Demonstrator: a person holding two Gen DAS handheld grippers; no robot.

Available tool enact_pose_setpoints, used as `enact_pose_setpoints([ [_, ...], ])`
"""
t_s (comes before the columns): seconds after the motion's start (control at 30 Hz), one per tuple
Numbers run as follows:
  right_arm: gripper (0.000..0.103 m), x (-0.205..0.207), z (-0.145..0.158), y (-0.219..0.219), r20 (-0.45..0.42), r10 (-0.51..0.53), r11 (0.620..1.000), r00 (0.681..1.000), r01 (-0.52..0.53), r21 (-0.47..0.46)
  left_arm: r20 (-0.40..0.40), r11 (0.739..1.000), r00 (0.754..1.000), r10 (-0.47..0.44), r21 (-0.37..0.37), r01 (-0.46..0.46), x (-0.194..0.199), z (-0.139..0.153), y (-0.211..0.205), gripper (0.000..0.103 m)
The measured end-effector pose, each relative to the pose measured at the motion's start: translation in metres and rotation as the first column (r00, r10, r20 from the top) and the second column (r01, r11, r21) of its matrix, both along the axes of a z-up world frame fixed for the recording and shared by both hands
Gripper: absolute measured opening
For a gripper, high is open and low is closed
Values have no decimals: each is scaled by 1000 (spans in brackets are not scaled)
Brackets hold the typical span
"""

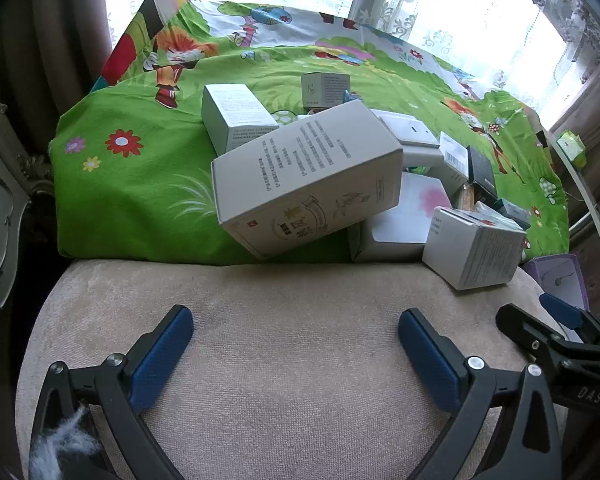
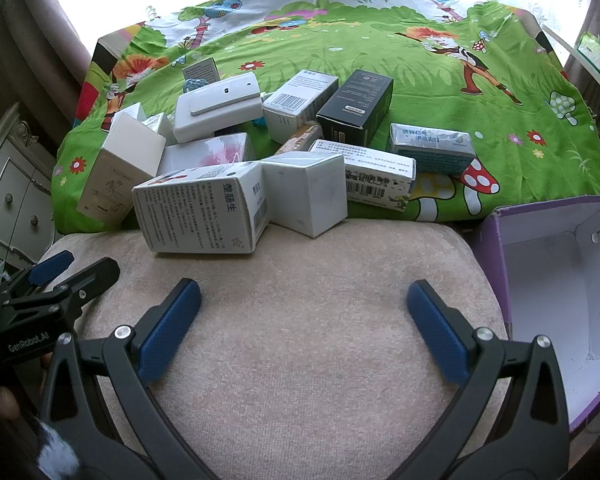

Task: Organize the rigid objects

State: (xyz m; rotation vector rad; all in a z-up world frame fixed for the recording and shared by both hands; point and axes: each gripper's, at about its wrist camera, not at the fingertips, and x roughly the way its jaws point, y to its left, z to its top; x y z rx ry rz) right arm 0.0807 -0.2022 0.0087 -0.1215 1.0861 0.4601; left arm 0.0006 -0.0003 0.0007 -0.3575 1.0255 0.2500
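Both claws are wide open and hold nothing. The left claw (image 1: 296,344) hangs over a soft beige cushion (image 1: 284,360), pointing down toward it, and the right claw (image 2: 304,320) hangs over the same cushion just beside it. Behind the cushion lies a bright green sheet with cartoon pictures (image 2: 380,52), and a heap of boxes sits on it. A big grey box with writing (image 1: 308,180) leans tilted at the front edge of the sheet. A white box with a star on it (image 2: 204,208) lies partly on the cushion, touching a plain white cube box (image 2: 308,196). Behind them is a black box (image 2: 356,104), with a white box with a barcode (image 2: 300,100) just beside it. A flat white gadget (image 2: 220,108) rests on top of other boxes. A blue and white box (image 2: 432,148) sits near a red mushroom picture. An open purple box with a white inside (image 2: 560,280) stands to the right of the cushion, with nothing in it.
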Motion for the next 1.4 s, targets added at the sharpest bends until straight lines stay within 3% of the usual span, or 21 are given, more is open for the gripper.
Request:
enact_pose_setpoints([
  [0.37,103,0,0,0,2,-1,1000,1000,1,2,11,1000,1000,3,-4,-3,-3,1,-2,103],
  [0.77,103,2,-1,2,3,-1,1000,1000,1,-10,66,998,997,28,-66,-24,-8,3,5,103],
  [1.1,103,5,0,-2,-26,21,1000,999,-21,13,161,982,984,71,-183,-41,-16,10,16,103],
  [1.33,103,5,2,-7,-32,68,997,997,-67,50,189,938,971,149,-337,-78,-8,16,34,103],
  [1.4,103,2,4,-7,-17,82,996,996,-81,46,196,934,967,162,-348,-85,-3,18,36,103],
])
